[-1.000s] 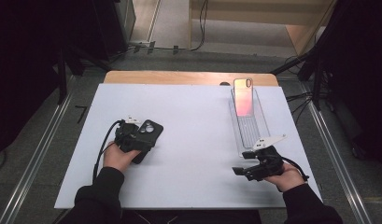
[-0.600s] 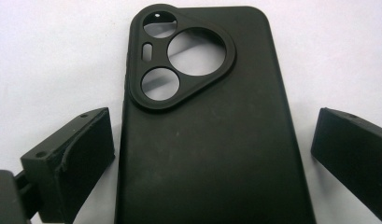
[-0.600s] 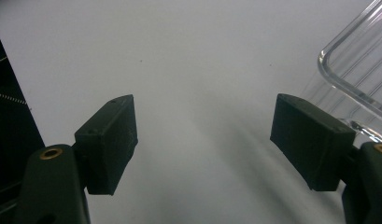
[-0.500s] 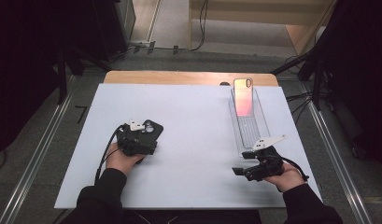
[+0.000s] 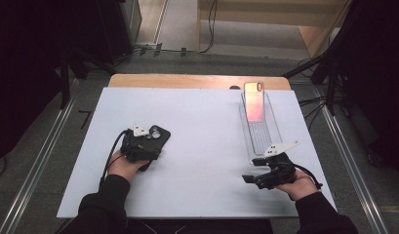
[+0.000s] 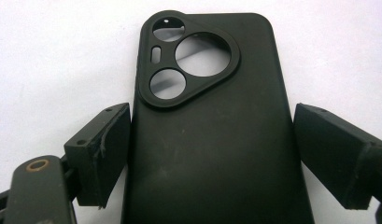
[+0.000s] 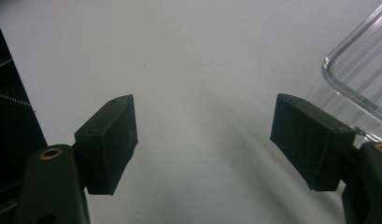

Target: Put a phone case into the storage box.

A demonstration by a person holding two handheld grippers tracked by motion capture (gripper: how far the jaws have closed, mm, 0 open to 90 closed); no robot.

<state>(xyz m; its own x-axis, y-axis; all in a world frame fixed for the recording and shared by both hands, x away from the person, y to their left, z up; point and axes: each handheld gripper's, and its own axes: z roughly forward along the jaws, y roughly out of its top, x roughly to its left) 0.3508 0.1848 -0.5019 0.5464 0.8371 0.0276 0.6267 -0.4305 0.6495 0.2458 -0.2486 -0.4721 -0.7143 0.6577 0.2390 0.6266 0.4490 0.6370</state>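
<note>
A black phone case [image 6: 212,140] lies back up on the white table, its camera cut-out at the far end. My left gripper [image 5: 149,142] is open and straddles it, one finger [image 6: 102,154] at the left edge and the other on the right edge. In the high view the case [image 5: 159,132] pokes out beyond the gripper. A phone [image 5: 254,101] with a pink-orange back leans in the far end of a clear tray [image 5: 265,142]. My right gripper [image 5: 249,170] is open with nothing in it over bare table beside the tray's near end [image 7: 361,84].
The white table top [image 5: 202,146] spans the middle between both hands. A wooden strip [image 5: 187,81] runs along its far edge. Metal rails [image 5: 350,161] flank the table, and cables lie on the floor at the right.
The left hand has shifted its gripper slightly over the black case. The right gripper, the tray and the phone have stayed where they were.
</note>
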